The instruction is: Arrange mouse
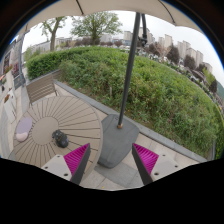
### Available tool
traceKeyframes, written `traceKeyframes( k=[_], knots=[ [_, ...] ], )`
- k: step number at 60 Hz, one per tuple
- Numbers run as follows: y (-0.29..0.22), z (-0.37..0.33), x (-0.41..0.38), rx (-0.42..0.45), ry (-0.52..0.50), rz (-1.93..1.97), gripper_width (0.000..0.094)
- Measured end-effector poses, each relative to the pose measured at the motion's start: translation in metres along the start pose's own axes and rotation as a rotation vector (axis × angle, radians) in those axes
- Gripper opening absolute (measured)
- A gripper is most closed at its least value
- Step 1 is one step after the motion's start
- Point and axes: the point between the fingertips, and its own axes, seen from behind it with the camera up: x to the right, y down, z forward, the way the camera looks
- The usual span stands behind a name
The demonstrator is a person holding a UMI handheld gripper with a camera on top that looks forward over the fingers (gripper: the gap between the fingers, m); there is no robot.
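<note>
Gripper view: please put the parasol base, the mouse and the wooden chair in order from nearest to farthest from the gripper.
1. Parasol base: on the floor just ahead of the open gripper, between its fingers.
2. Mouse: on the round wooden table, ahead and to the left.
3. Wooden chair: beyond the table, near the hedge.

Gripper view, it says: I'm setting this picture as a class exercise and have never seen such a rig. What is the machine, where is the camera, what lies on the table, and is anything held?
There is no robot arm: a person carries a hand-held gripper with two jaws, and the camera rides on it, looking forward along them. The magenta pads are part of it. The jaws stand open and hold nothing. Ahead and to one side is a round slatted table on a terrace, with a small dark mouse lying on it. A parasol pole rises from its base just beyond the jaws. Further off are a chair, a hedge and trees.
</note>
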Motion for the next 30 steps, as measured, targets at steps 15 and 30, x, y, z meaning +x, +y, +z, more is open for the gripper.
traceKeyframes(
  k=[15,30],
  knots=[
    [0.002,-0.002,-0.066,0.000,-0.093,-0.039,0.0855],
    [0.025,-0.009,-0.146,-0.014,-0.224,-0.119,0.0853]
  ],
)
